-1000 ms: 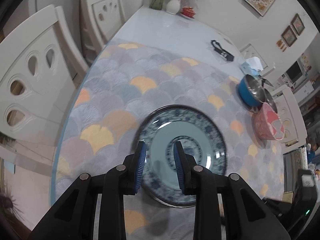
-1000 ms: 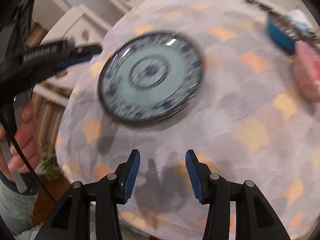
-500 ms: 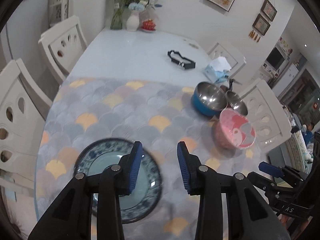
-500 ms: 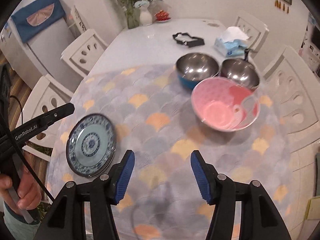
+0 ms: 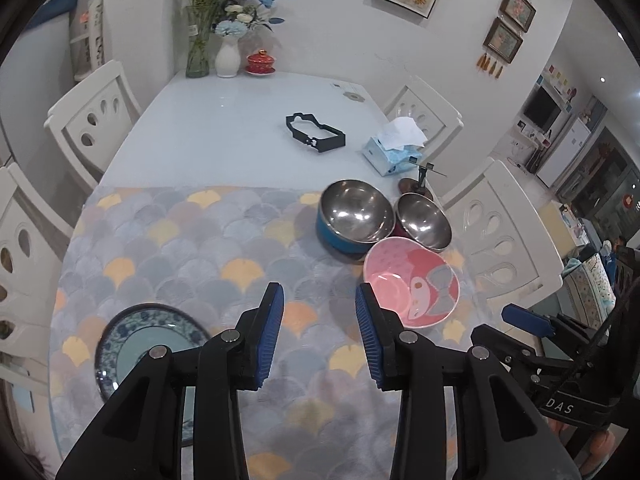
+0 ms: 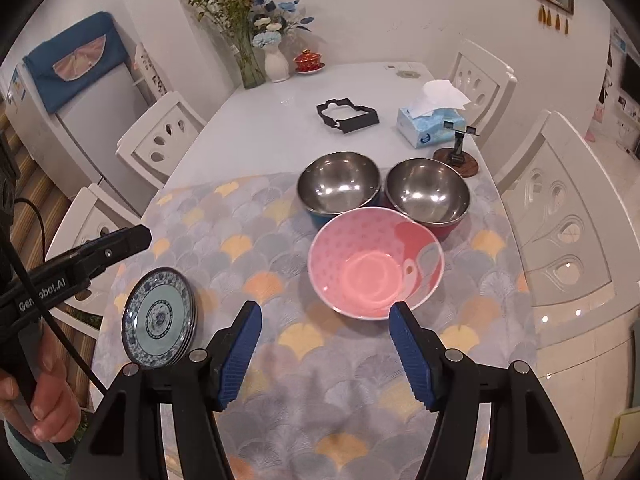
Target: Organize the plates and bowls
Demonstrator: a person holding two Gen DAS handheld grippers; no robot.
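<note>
My left tongs [image 5: 319, 332] stood apart, empty | my right tongs [image 6: 325, 354] were opening, empty | blue-patterned round plates [image 6: 159, 317] lay stacked left | pink bowl [image 6: 375, 262] touched two steel bowls [image 6: 339, 184] | tissue box [image 6: 430, 126] behind on counter [image 6: 280, 120].

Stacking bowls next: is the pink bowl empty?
Empty: the pink patterned bowl stands upright, its bare glossy bottom visible in both views.

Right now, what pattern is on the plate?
Blue-and-white floral rim around a pale teal centre with a medallion, on the plate; clearest in the right wrist view.
</note>
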